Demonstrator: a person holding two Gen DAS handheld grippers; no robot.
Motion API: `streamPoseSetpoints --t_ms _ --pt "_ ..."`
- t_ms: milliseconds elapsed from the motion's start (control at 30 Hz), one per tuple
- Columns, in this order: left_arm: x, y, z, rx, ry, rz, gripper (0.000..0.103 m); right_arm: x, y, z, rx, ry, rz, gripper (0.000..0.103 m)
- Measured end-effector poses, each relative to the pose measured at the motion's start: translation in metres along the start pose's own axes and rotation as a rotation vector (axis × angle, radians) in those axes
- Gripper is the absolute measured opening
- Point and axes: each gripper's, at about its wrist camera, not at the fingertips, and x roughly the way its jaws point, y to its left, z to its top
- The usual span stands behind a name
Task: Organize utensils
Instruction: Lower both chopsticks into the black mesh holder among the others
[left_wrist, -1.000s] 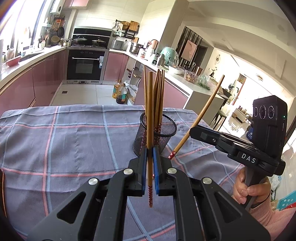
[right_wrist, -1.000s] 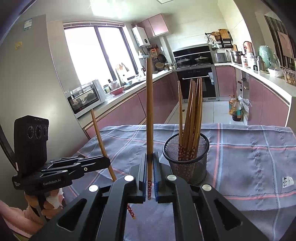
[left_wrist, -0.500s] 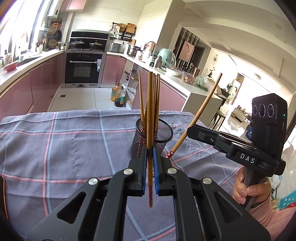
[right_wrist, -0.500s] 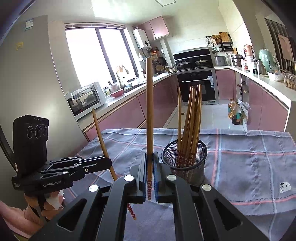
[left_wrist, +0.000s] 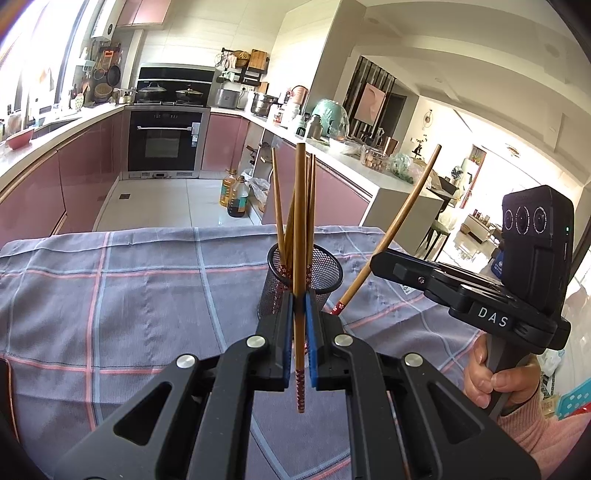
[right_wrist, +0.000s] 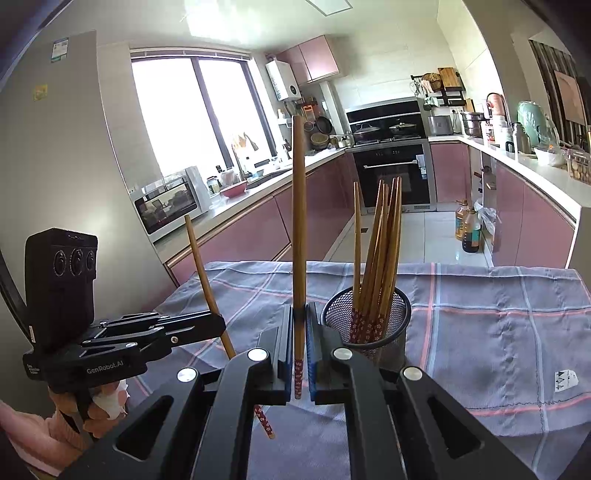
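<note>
A black mesh holder (left_wrist: 325, 267) (right_wrist: 399, 306) stands on the checked tablecloth with several wooden chopsticks (right_wrist: 384, 236) upright in it. My left gripper (left_wrist: 300, 299) is shut on one wooden chopstick (left_wrist: 300, 229), held upright just in front of the holder. My right gripper (right_wrist: 300, 306) is shut on another chopstick (right_wrist: 298, 206), upright, just left of the holder. Each gripper shows in the other view, with its chopstick tilted (left_wrist: 402, 221) (right_wrist: 207, 273).
The grey checked cloth (left_wrist: 110, 295) (right_wrist: 498, 332) covers the table. Behind it is the kitchen floor, pink cabinets, an oven (left_wrist: 164, 140) and oil bottles (left_wrist: 234, 195). A fridge wall (right_wrist: 55, 166) stands to the left in the right wrist view.
Both grippers have risen and drawn back a little from the holder. Each keeps its chopstick upright in its grip.
</note>
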Motion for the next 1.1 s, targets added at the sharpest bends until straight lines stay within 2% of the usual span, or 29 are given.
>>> streamPoseSetpoints --t_ms 1100 --pt "0.002 -0.008 0.024 0.03 -0.031 -0.005 0.007 -0.002 -0.009 0.016 -0.003 -0.039 -0.015 0.006"
